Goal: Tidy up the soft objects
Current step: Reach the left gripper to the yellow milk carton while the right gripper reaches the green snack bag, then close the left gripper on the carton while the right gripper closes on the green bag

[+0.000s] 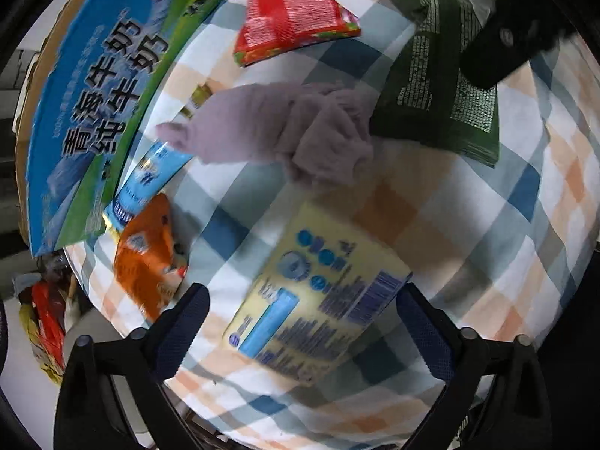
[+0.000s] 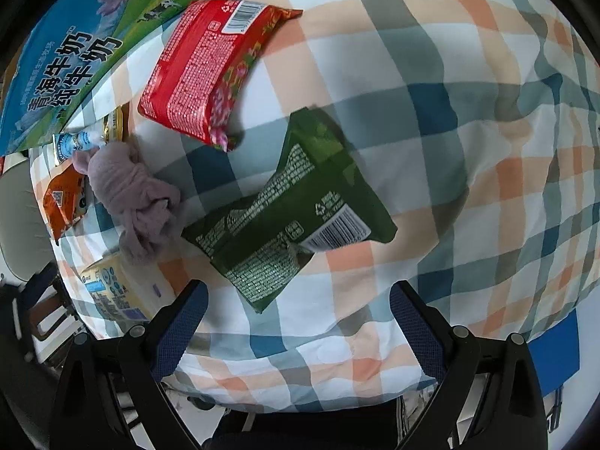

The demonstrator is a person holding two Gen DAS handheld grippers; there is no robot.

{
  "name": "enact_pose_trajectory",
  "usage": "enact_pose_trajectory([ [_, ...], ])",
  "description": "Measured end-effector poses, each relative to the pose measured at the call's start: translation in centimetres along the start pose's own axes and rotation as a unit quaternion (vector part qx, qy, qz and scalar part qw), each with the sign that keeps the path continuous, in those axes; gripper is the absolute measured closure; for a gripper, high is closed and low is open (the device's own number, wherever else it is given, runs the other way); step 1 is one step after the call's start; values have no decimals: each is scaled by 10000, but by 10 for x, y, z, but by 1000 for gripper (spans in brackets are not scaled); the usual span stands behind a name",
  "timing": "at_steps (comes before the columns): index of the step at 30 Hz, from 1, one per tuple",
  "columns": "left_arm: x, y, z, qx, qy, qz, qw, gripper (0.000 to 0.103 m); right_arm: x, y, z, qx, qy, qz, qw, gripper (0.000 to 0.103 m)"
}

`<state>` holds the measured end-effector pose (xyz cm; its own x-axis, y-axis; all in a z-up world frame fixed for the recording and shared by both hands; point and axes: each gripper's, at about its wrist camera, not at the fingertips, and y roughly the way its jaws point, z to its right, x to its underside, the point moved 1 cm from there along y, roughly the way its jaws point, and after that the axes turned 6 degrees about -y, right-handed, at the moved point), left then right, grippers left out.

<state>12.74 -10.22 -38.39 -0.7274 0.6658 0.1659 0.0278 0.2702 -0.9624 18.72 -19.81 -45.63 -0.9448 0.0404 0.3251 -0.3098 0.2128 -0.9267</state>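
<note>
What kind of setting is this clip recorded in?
Probably a home table: a plaid cloth holds snack packets, red and green, a pink cloth, and a milk carton box.

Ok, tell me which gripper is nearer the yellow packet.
Left. The left gripper hangs open right over the yellow packet; the right gripper sits off to its side, by the green packet.

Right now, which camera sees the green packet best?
The right wrist view. There the green packet lies whole and sharp on the checked cloth, barcode and print showing. In the left wrist view the same packet sits far off, blurred, with its upper right corner hidden behind a black object.
</note>
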Motion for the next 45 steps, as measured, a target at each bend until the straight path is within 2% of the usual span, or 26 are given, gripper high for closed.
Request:
enact_pose_trajectory([
  [1, -1, 1, -2, 175, -118, -53, 9998, 26, 1, 0, 0, 57, 47, 18, 10000, 4],
  [4, -5, -3, -18, 478, -692, -19, 9965, 27, 0, -2, 6, -34, 194, 64, 9998, 4],
  [5, -5, -4, -31, 675, -1061, -35, 9921, 28, -1, -2, 9, -110, 258, 68, 9996, 4],
  [7, -4, -2, -60, 1011, -1857, -204, 9772, 30, -6, -2, 10, -257, 371, 90, 9989, 6],
  [9, 2, 6, -95, 1533, -3005, -502, 9400, 31, -8, -1, 11, -444, 531, 122, 9975, 6],
  [10, 5, 11, -106, 1685, -3341, -588, 9255, 31, -11, -1, 13, -521, 603, 127, 9967, 6],
  [12, 14, 23, -132, 2081, -4182, -752, 8810, 31, -19, 2, 17, -707, 808, 152, 9941, 14],
  [13, 17, 25, -139, 2188, -4360, -765, 8696, 31, -25, 3, 17, -783, 900, 151, 9927, 18],
  [14, 20, 26, -147, 2322, -4545, -767, 8565, 31, -29, 6, 16, -837, 967, 125, 9917, 28],
  [15, 22, 26, -152, 2393, -4604, -761, 8515, 31, -31, 10, 15, -820, 992, 83, 9916, 36],
  [16, 24, 24, -155, 2442, -4587, -756, 8510, 31, -34, 12, 14, -765, 967, 56, 9924, 37],
  [17, 28, 23, -159, 2447, -4500, -747, 8556, 31, -35, 11, 12, -634, 878, 13, 9941, 40],
  [18, 30, 19, -160, 2372, -4389, -719, 8637, 31, -35, 9, 9, -475, 663, -40, 9967, 47],
  [20, 40, 18, -160, 2213, -4202, -683, 8774, 31, -34, 6, -5, -86, 45, -213, 9997, 51],
  [22, 40, 17, -162, 2150, -4057, -632, 8861, 31, -31, 4, -19, 414, -734, -439, 9955, 53],
  [25, 27, 16, -141, 2186, -3904, -607, 8922, 31, -30, -5, -33, 897, -1328, -229, 9868, 52],
  [27, 15, 30, -138, 2064, -3831, -651, 8980, 31, -28, -14, -31, 884, -1228, -31, 9885, 43],
  [29, 11, 40, -133, 1854, -3784, -657, 9045, 33, -23, -20, -24, 568, -867, 81, 9946, 35],
  [30, 10, 44, -131, 1807, -3835, -654, 9033, 39, -22, -21, -18, 425, -645, 74, 9970, 35],
  [32, 7, 49, -123, 1851, -4066, -615, 8926, 39, -19, -20, 3, 137, -173, 44, 9997, 35],
  [35, 23, 48, -131, 1986, -4594, -615, 8636, 39, -19, -16, 28, -20, 202, 29, 9998, 36],
  [38, 36, 51, -139, 2120, -4906, -649, 8427, 39, -23, -12, 42, -206, 382, 10, 9991, 53],
  [39, 38, 55, -139, 2194, -4956, -689, 8375, 38, -23, -16, 42, -102, 181, 15, 9998, 57],
  [42, 45, 79, -134, 2253, -4794, -881, 8436, 38, -12, -23, 28, 356, -856, -92, 9956, 59],
  [43, 34, 89, -134, 2247, -4705, -914, 8484, 38, -9, -25, 24, 531, -1204, -128, 9912, 59],
  [45, 29, 94, -126, 2140, -4578, -858, 8586, 38, -8, -34, 29, 842, -1340, 28, 9874, 57],
])
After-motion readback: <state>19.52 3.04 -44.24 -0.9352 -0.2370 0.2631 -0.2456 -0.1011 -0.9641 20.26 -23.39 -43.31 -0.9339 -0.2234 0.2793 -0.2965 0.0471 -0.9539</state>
